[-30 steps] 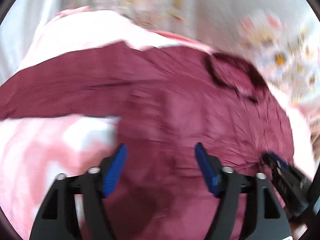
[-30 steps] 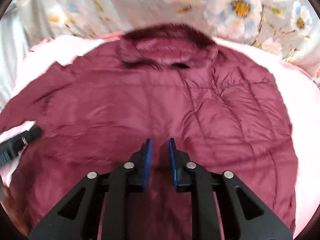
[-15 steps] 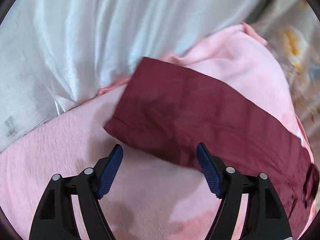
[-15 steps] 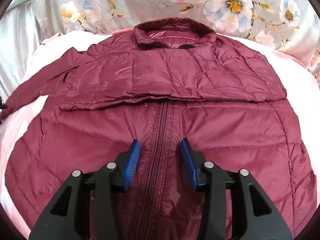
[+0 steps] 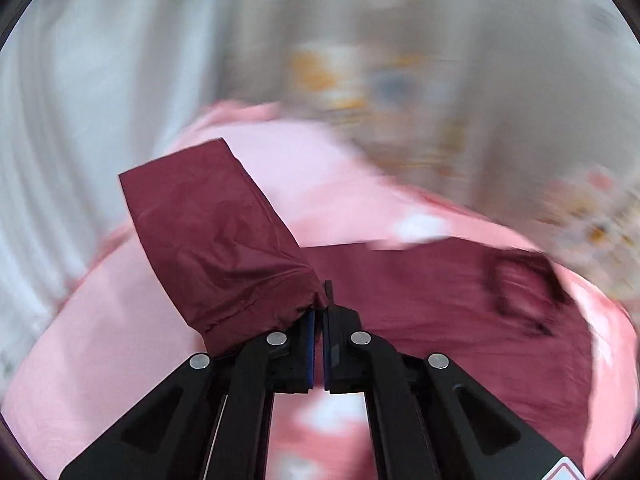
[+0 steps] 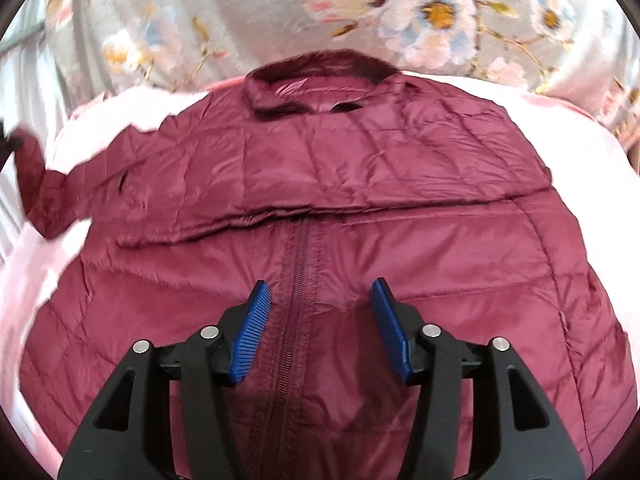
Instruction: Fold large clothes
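A: Lying front-up on the pink blanket [image 6: 24, 280] is a maroon quilted jacket [image 6: 400, 264], zipper [image 6: 296, 292] closed, collar [image 6: 320, 84] at the far end next to the floral fabric [image 6: 432, 12].

B: And the sleeves?

A: One sleeve is folded flat across the chest, just above the top of the zipper. The other sleeve [image 5: 216, 240] is off the blanket at its cuff end, gathered into the left gripper [image 5: 319, 320].

B: So those fingers are pinching it?

A: Yes, the blue pads are pressed together on a bunched edge of the cuff, and the fabric stands up and to the left from them. That view is heavily blurred.

B: The right gripper [image 6: 320, 300]?

A: Over the lower front of the jacket, its fingers [image 6: 252, 332] spread to either side of the zipper line and opening wider. Nothing is clamped between them; whether the tips touch the fabric, I cannot tell.

B: Beyond the blanket?

A: Pale curtain-like cloth [image 5: 60, 120] on the left.
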`<state>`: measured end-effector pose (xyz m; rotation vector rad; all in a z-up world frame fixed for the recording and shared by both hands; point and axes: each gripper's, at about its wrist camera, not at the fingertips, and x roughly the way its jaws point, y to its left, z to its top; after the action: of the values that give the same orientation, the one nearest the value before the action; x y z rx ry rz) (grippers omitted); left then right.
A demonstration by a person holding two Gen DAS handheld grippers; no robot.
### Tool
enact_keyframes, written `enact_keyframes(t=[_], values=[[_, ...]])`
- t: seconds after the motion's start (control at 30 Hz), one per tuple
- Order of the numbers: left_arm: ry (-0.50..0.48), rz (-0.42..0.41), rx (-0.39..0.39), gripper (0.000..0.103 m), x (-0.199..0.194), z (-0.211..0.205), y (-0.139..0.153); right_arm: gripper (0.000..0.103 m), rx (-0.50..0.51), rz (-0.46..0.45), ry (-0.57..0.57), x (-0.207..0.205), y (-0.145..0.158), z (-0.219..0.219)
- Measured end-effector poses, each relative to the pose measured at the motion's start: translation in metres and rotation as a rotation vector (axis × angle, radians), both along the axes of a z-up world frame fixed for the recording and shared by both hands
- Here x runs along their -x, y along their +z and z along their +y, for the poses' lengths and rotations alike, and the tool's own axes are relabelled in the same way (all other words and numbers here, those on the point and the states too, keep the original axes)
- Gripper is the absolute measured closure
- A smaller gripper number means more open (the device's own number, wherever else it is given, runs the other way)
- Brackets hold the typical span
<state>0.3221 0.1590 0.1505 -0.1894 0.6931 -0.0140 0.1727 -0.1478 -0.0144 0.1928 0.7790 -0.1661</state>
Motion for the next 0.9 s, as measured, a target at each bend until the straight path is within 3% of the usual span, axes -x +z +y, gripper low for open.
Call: enact_keyframes(t=[0.13, 0.27, 0.37, 0.43, 0.57, 0.63, 0.8, 0.9], values=[[-0.209, -0.039, -0.010, 0.103, 0.018, -0.111, 0.023, 0.052, 0.003, -0.010, -0.051, 0.014, 0.013, -0.026], [-0.368, 0.001, 0.000, 0.102, 0.033, -0.204, 0.013, 0.046, -0.011, -0.028, -0.126, 0.035, 0.022, -0.063], [-0.417, 0.082, 0.020, 0.086, 0.041, -0.256, -0.016, 0.044, -0.020, -0.031, -0.168, 0.049, 0.024, -0.084], [-0.449, 0.162, 0.074, 0.058, 0.045, -0.276, -0.041, 0.043, -0.027, -0.034, -0.187, 0.056, 0.026, -0.098], [-0.478, 0.214, 0.178, 0.053, 0.049, -0.266, -0.058, 0.035, -0.066, -0.050, -0.170, 0.055, 0.036, -0.112], [-0.455, 0.200, 0.204, 0.042, 0.050, -0.239, -0.055, 0.034, -0.116, -0.059, -0.150, 0.048, 0.041, -0.117], [-0.278, 0.173, 0.194, 0.042, 0.031, -0.154, -0.055, 0.031, -0.333, -0.067, -0.082, 0.007, 0.043, -0.127], [-0.163, 0.214, 0.214, 0.042, 0.014, -0.104, -0.072, 0.031, -0.364, -0.045, -0.086, -0.020, 0.037, -0.122]])
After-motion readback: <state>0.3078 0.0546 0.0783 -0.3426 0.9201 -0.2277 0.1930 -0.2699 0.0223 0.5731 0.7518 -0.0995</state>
